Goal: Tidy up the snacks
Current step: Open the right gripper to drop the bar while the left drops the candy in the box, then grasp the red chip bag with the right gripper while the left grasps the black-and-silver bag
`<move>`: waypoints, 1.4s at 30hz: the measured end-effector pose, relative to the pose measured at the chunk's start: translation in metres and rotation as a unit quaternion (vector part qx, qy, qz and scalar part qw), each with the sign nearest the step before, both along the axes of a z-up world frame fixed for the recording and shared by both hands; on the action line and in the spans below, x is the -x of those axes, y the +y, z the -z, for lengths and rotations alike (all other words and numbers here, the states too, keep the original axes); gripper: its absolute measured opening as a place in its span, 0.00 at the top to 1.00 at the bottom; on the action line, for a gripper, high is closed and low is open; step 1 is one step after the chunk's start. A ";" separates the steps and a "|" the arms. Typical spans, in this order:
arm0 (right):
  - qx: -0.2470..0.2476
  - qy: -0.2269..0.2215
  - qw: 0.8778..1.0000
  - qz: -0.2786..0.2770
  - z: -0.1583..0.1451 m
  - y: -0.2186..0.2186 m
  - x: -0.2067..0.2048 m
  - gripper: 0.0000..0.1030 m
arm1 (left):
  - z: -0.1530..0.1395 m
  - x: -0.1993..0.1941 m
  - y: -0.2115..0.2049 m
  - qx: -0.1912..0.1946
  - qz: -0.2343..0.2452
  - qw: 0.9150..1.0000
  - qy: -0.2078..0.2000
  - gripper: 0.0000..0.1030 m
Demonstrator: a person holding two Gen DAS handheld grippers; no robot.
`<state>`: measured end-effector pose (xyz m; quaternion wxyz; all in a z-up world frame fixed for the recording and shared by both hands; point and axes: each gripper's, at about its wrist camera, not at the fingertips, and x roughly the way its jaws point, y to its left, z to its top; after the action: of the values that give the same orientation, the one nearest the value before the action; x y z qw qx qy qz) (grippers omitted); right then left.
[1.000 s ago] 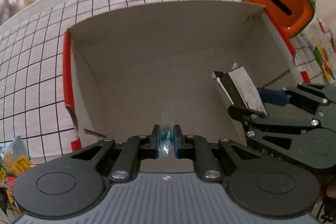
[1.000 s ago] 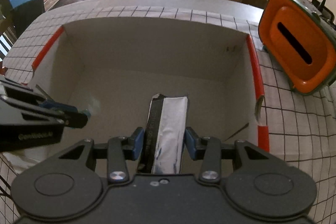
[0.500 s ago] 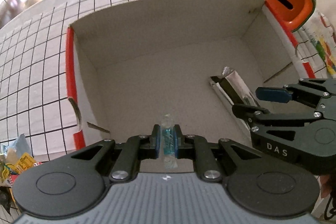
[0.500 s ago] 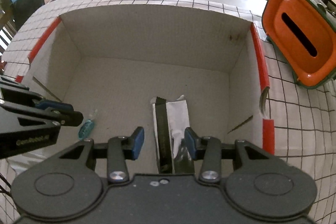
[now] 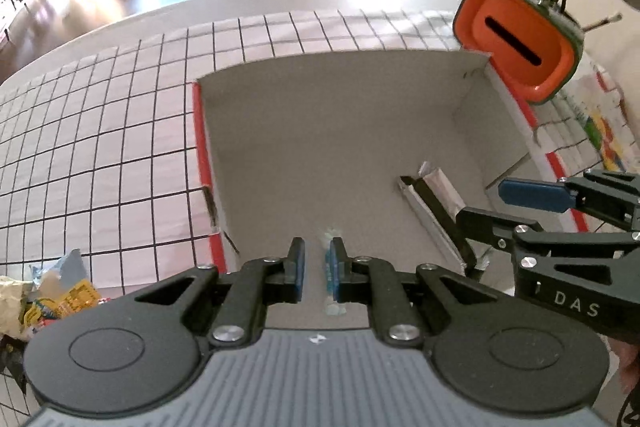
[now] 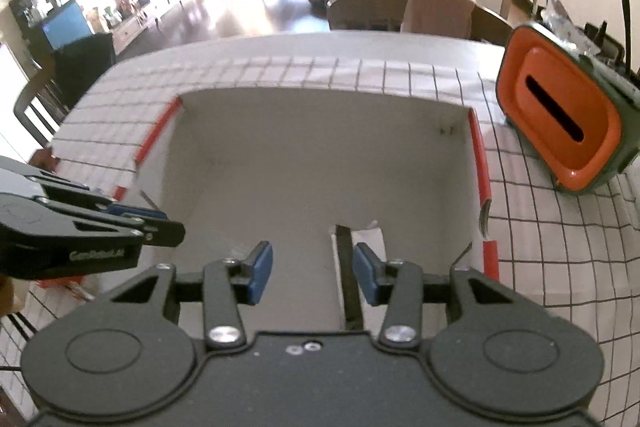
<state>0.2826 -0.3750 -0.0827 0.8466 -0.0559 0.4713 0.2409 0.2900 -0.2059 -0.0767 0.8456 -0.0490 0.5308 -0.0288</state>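
Note:
A grey cardboard box with red-taped edges sits on the checked tablecloth. A black and silver snack packet lies on its floor at the right. A small blue clear-wrapped candy lies on the floor beside my left gripper's right finger. My left gripper is open above the box's near edge. My right gripper is open and empty above the packet, and also shows in the left wrist view.
An orange and green tissue holder stands right of the box. A pile of loose snack packets lies at the left on the cloth. Colourful paper lies at the far right. Chairs stand behind the table.
Both grippers have let go and risen. The left opened and released the blue candy onto the box floor. The right opened wider and left the silver packet lying in the box.

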 end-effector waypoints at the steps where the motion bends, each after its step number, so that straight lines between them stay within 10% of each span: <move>1: -0.004 -0.004 1.000 -0.001 -0.004 0.002 0.002 0.56 | -0.004 0.004 0.002 0.002 -0.002 1.000 -0.005 0.88; 28: -0.086 -0.075 0.993 -0.006 -0.057 0.068 0.069 0.12 | -0.064 0.101 0.087 0.009 -0.021 0.993 -0.116 0.70; 32: -0.091 -0.076 0.993 -0.017 -0.058 0.087 0.078 0.11 | -0.067 0.115 0.109 0.008 -0.029 0.991 -0.127 0.46; 42: -0.103 -0.082 0.990 -0.047 -0.060 0.141 0.102 0.02 | -0.067 0.155 0.167 -0.002 -0.043 0.988 -0.147 0.32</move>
<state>0.1808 -0.2339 -0.0226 0.8713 -0.0099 0.3703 0.3220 0.1345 -0.0392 -0.0095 0.9150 -0.0657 0.3980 0.0014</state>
